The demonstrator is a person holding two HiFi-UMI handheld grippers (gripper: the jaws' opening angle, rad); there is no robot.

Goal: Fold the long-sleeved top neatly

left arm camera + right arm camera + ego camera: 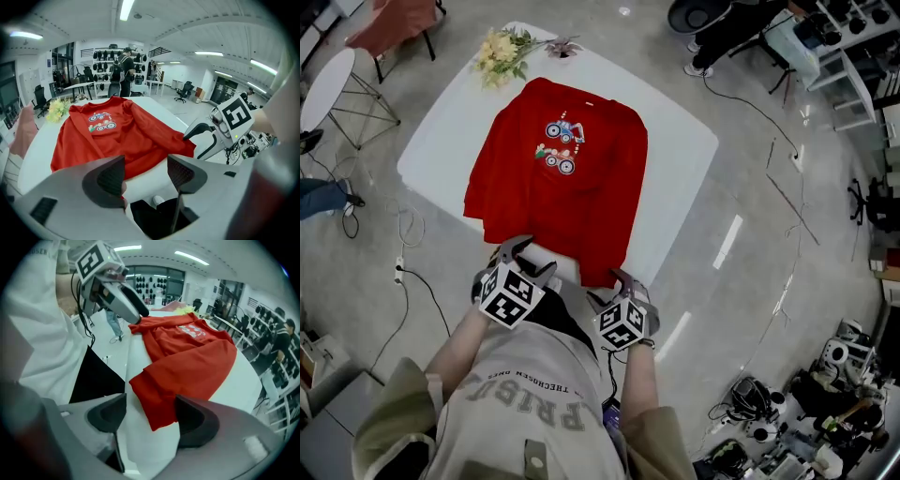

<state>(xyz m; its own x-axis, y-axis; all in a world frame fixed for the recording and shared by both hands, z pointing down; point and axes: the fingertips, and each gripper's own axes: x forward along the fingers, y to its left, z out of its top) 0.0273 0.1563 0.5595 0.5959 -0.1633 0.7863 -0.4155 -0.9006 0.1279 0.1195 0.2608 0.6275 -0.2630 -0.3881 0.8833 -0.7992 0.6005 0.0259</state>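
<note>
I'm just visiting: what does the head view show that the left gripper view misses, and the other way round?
Only the head view: the white table's full outline from above, the grey floor around it, and the wearer's own sweatshirt.
Only the left gripper view: the ceiling lights, a person standing by distant shelves, and the left gripper with its jaws apart and nothing between them.
Both: the red top with its printed picture, the yellow flowers, and the right gripper.
</note>
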